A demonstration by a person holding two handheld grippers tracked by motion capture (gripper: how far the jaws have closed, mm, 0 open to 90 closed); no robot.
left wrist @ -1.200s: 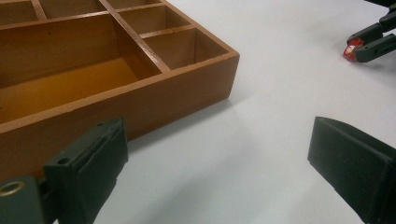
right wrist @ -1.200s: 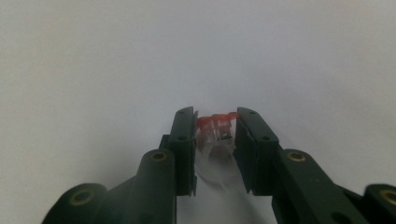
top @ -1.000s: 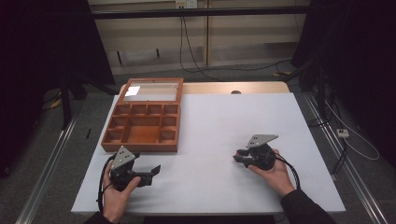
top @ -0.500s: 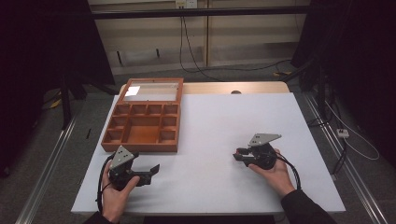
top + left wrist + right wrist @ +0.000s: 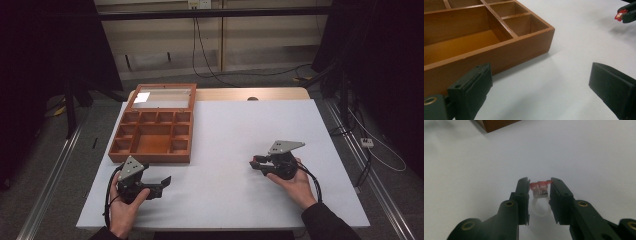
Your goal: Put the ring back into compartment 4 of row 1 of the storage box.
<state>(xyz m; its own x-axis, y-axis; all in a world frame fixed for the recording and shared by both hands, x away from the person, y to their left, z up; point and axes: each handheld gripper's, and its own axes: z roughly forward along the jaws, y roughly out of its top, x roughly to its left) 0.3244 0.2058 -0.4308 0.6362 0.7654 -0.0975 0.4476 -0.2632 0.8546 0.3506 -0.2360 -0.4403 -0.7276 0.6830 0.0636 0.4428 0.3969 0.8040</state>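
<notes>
The white table [image 5: 235, 150] carries a wooden compartment box [image 5: 155, 131] at its far left, lid open, every compartment bare. Your left gripper [image 5: 162, 184] sits near the table's front-left edge, just in front of the box, jaws spread wide with nothing between them. Your right gripper [image 5: 256, 164] rests at centre-right, well apart from the box, jaws pinching a small plastic ring [image 5: 540, 202] with a red top, held just above the table surface.

left gripper [image 5: 162, 184] perhaps slightly nearer
</notes>
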